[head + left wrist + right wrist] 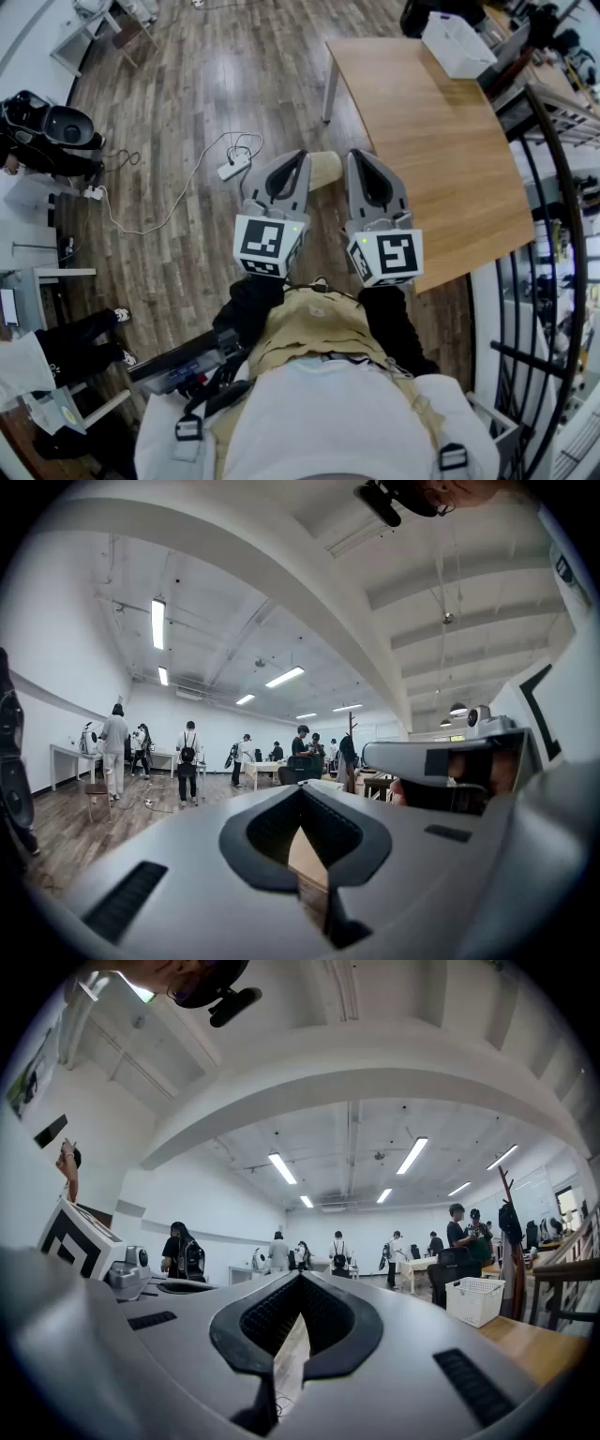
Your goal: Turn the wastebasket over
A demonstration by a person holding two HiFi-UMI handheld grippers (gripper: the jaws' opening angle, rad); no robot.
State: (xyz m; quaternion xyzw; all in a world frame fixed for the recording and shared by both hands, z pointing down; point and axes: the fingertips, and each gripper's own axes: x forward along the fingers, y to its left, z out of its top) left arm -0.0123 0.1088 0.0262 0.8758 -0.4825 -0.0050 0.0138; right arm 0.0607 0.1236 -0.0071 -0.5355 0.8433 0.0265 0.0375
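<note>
Your left tool [298, 159] and right tool [359, 157] are closed, empty; open both before reaching the wastebasket [457, 44] on the worktop [422, 159].

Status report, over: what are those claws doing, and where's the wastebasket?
Left gripper and right gripper both shut, empty, held level. White wastebasket upright at wooden table's far end, untouched. Nothing seen in the way.

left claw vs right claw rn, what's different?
In the head view the left claw hangs over the wood floor, while the right claw overlaps the wooden table at its edge. The left claw's marker cube shows a different pattern from the right claw's. Shared: both shut, empty, level, side by side.
</note>
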